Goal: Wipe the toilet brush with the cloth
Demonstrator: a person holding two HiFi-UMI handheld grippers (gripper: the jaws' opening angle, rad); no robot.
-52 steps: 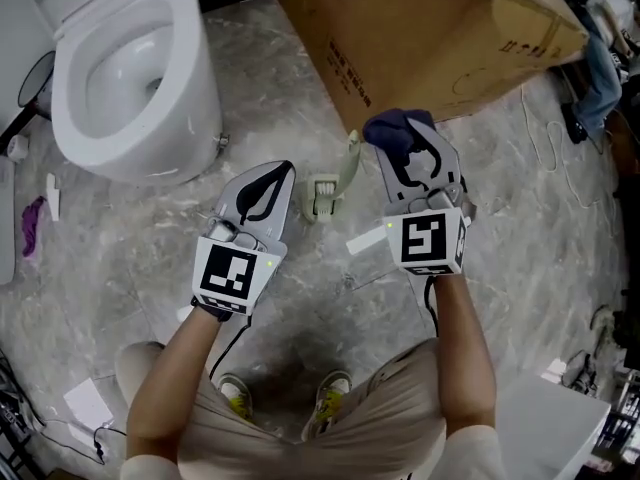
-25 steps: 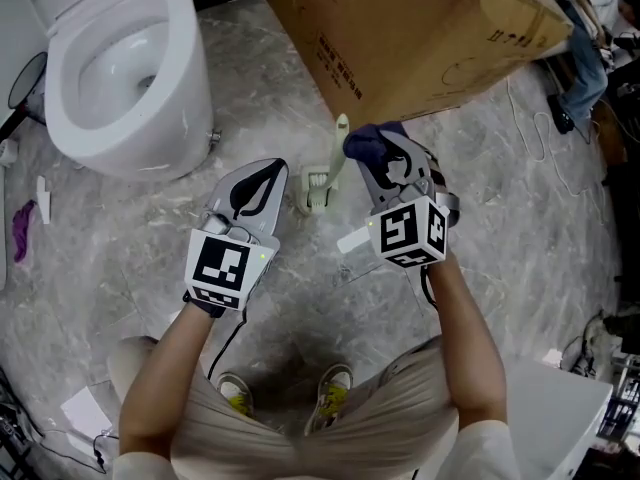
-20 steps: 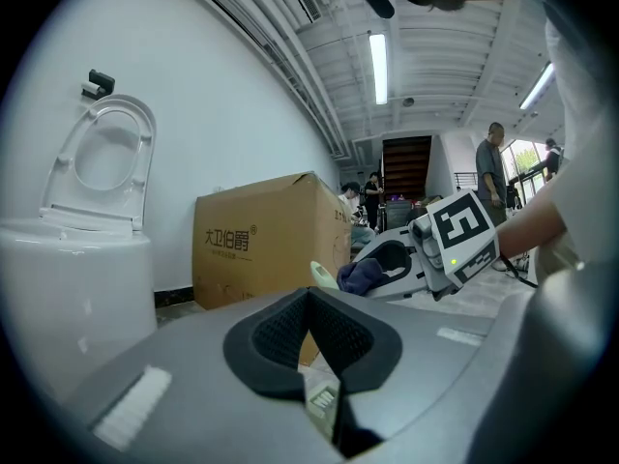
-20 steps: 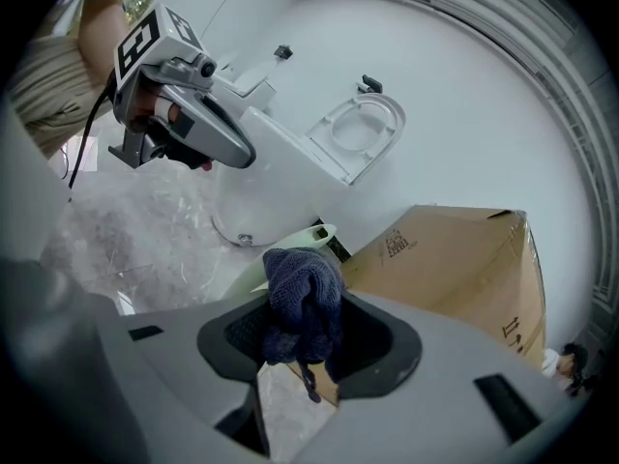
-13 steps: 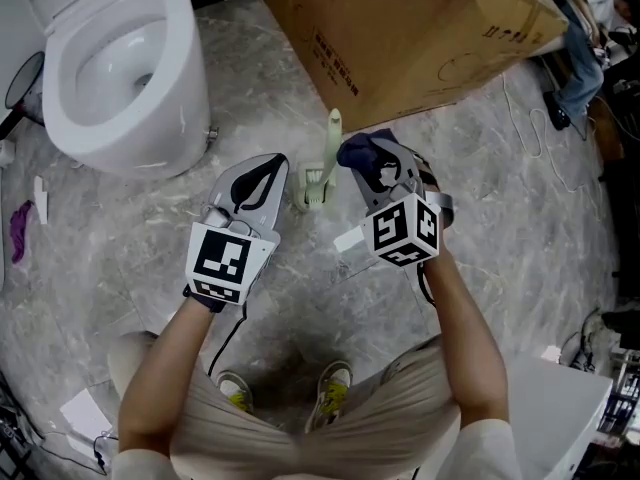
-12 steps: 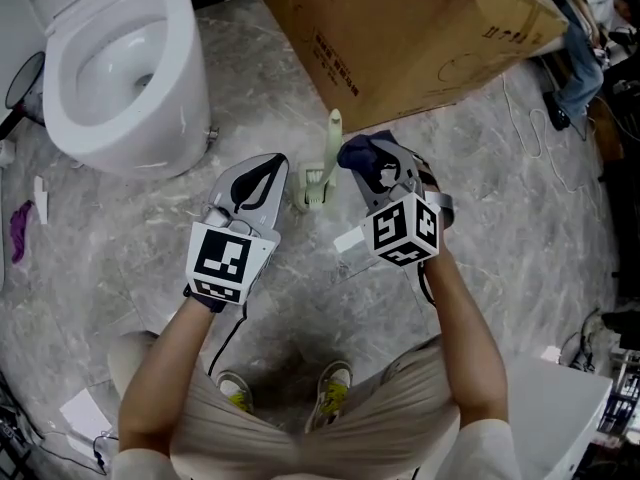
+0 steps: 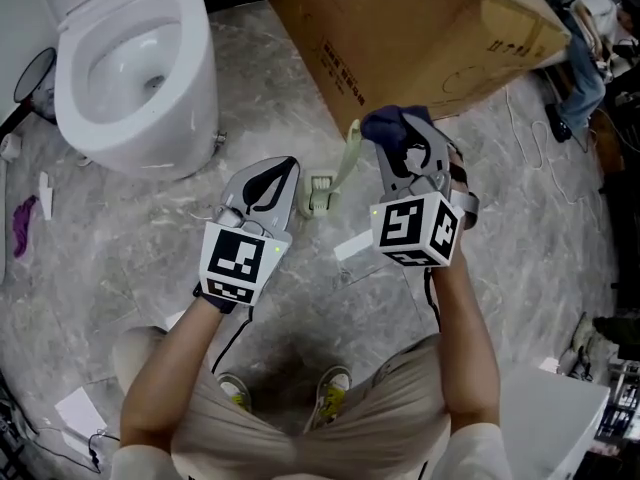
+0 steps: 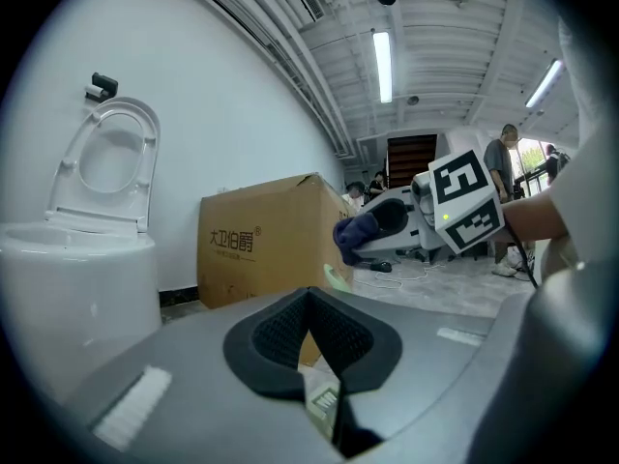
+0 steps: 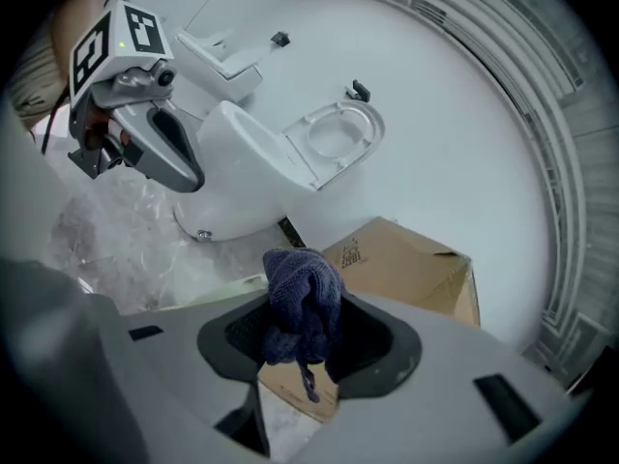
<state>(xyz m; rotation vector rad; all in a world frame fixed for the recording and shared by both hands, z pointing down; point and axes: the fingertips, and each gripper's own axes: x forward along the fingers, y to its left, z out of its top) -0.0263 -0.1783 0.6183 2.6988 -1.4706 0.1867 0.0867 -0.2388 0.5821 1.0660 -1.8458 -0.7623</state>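
Note:
The pale green toilet brush (image 7: 343, 161) stands in its holder (image 7: 320, 197) on the marble floor, its handle leaning up to the right. My right gripper (image 7: 405, 148) is shut on a dark blue cloth (image 7: 392, 127), which sits against the handle's top end. The right gripper view shows the cloth (image 9: 302, 303) bunched between the jaws, with the handle (image 9: 225, 289) just to its left. My left gripper (image 7: 272, 180) hovers shut and empty just left of the holder. In its own view, the left gripper (image 8: 309, 322) looks over the holder (image 8: 324, 400) toward the cloth (image 8: 362, 232).
A white toilet (image 7: 140, 68) with its lid raised stands at the upper left. A large cardboard box (image 7: 420, 28) rises close behind the brush. Paper scraps (image 7: 355, 247) and a purple item (image 7: 25, 225) lie on the floor; cables (image 7: 540, 143) trail at the right.
My right gripper has carried the cloth up along the brush handle to its top end. The left gripper has stayed beside the holder.

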